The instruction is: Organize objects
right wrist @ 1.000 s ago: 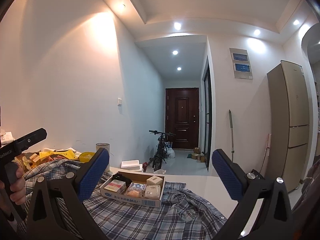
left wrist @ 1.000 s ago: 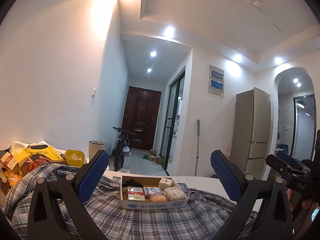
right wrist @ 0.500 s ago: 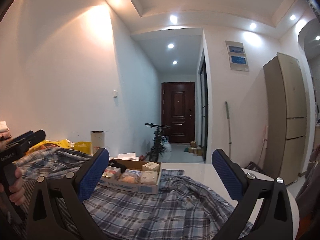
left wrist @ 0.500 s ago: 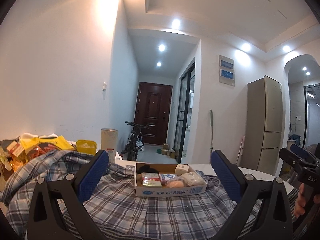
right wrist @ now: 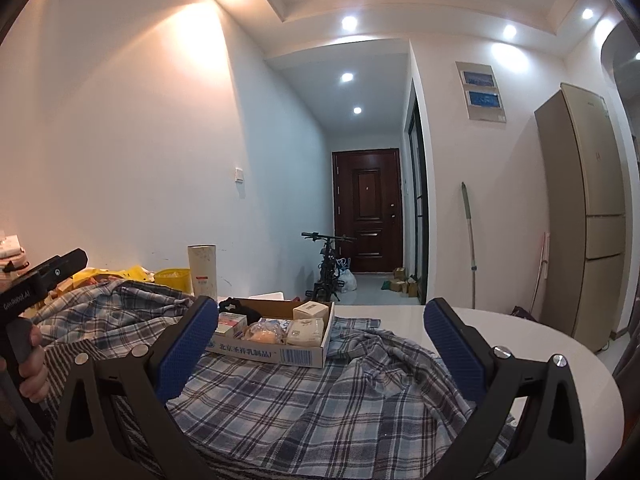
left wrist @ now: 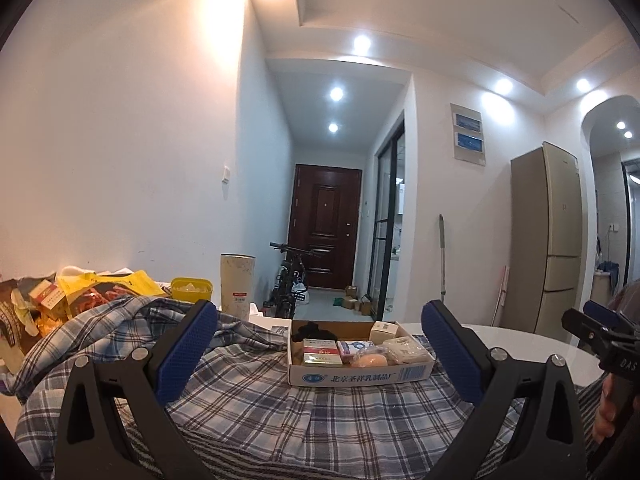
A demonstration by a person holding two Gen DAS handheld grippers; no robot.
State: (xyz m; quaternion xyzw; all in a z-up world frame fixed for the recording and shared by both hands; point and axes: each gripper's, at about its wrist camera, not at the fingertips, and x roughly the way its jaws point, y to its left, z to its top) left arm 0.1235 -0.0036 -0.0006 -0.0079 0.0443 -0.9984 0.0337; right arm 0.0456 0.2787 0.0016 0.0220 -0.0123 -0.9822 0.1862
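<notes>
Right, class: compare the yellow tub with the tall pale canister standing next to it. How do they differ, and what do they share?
The yellow tub is low, wide and bright yellow; the canister is tall, narrow and off-white. The canister carries a small label with a red stripe near its base, while the tub shows no label. The tub stands nearer the heap of snack packets, the canister nearer the hallway. Both stand upright behind the plaid shirt.

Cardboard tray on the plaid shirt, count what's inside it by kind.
Boxes: 2, red-and-white box, beige box
Wrapped packs: 2, blue-and-white pack, beige pack
Orange round item: 1
Black item: 1
Total: 6
</notes>
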